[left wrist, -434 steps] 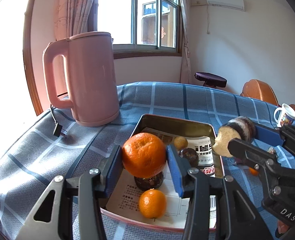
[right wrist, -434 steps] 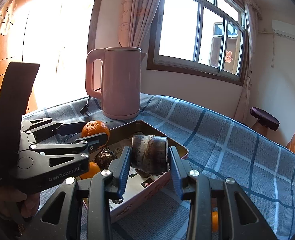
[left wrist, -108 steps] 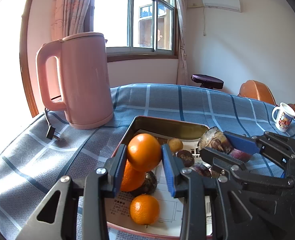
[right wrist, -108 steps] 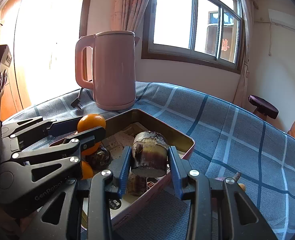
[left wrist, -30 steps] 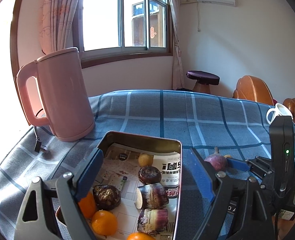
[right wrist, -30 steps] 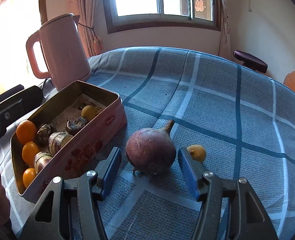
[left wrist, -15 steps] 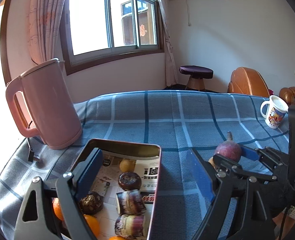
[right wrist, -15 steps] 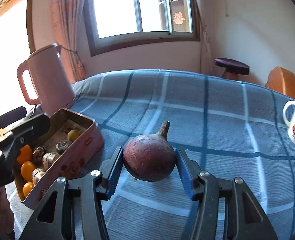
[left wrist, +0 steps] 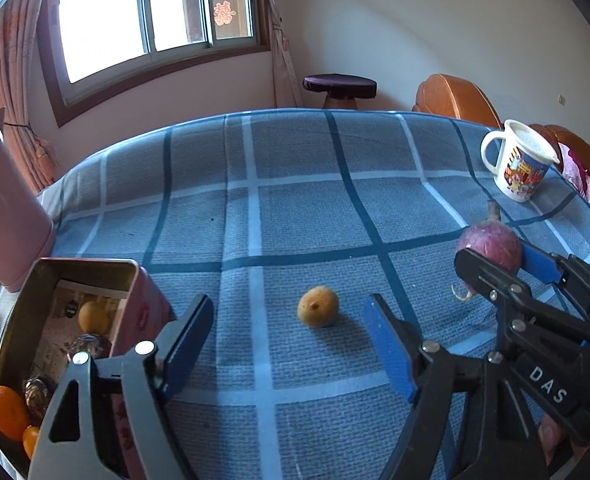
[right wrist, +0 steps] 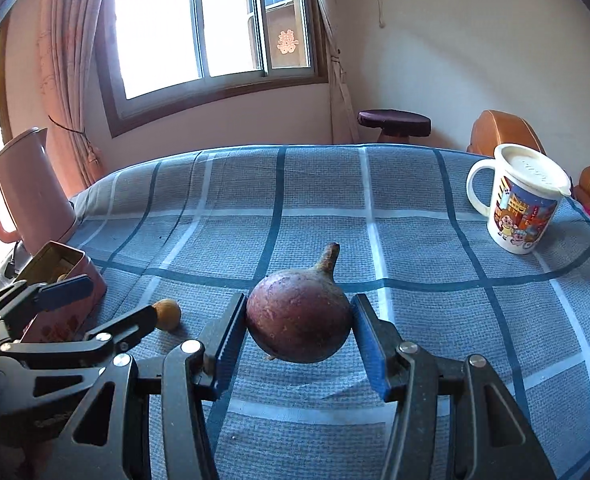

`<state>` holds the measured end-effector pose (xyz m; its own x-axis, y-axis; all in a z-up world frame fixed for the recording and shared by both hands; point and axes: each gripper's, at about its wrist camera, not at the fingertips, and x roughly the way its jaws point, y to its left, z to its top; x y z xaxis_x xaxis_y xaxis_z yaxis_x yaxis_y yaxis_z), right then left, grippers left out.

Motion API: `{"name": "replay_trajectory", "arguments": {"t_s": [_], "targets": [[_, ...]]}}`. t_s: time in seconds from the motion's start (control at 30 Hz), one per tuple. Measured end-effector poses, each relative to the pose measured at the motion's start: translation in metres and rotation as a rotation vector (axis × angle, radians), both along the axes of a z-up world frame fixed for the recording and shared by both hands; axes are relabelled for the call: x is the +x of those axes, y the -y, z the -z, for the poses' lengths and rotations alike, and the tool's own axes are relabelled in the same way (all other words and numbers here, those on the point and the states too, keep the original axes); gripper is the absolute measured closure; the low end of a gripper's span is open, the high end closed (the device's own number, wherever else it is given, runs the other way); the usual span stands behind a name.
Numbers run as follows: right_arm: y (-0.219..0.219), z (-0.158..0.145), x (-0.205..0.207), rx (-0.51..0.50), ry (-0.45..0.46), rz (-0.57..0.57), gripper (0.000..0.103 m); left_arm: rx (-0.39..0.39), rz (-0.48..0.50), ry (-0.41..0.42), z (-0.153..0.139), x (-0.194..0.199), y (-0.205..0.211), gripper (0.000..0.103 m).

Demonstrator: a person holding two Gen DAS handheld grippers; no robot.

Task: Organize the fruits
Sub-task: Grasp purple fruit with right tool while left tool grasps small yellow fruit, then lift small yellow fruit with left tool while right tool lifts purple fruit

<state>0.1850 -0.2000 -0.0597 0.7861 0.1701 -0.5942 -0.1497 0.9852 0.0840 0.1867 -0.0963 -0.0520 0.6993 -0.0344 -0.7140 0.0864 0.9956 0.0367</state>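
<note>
Bright daylight pours through the window [right wrist: 211, 28], which glares white. Soft shadows. Both pictures bend and darken at the edges.

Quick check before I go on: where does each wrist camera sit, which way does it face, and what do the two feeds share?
Left wrist: rides the left gripper, jaws closing around the small yellow fruit without touching it; the tin at left, right gripper at right.
Right wrist: rides the right gripper, clamped on the purple root, facing the window; left gripper at lower left.
Shared: plaid cloth, mug, pink kettle, stool.
</note>
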Motion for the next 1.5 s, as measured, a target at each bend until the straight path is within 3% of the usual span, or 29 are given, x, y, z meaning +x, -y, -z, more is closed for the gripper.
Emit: {"name": "replay_trajectory", "arguments": {"t_s": [0.17,0.3,0.4,0.53,0.63,0.67,1.5], "targets": [[0.002,0.001,0.000,0.021,-0.007,-0.004,0.049,-0.025,0.020,-0.051,0.014,0.017,0.005,0.046],[0.002,0.002,0.001,0.022,-0.013,-0.010,0.049,-0.034,0.049,-0.074,0.021,0.021,0.007,0.046],[0.001,0.003,0.001,0.022,-0.018,-0.013,0.049,-0.061,0.050,-0.105,0.025,0.026,0.003,0.055],[0.000,0.003,0.002,0.020,-0.022,-0.023,0.049,-0.075,0.053,-0.119,0.026,0.030,0.000,0.055],[0.000,0.003,0.002,0.023,-0.022,-0.028,0.049,-0.064,0.066,-0.114,0.027,0.029,0.002,0.066],[0.000,0.003,0.002,0.028,-0.021,-0.030,0.049,-0.058,0.069,-0.110,0.027,0.029,0.003,0.075],[0.000,-0.006,-0.013,0.046,0.065,-0.063,0.049,-0.025,0.087,0.057,0.006,0.004,0.006,0.076]]}}
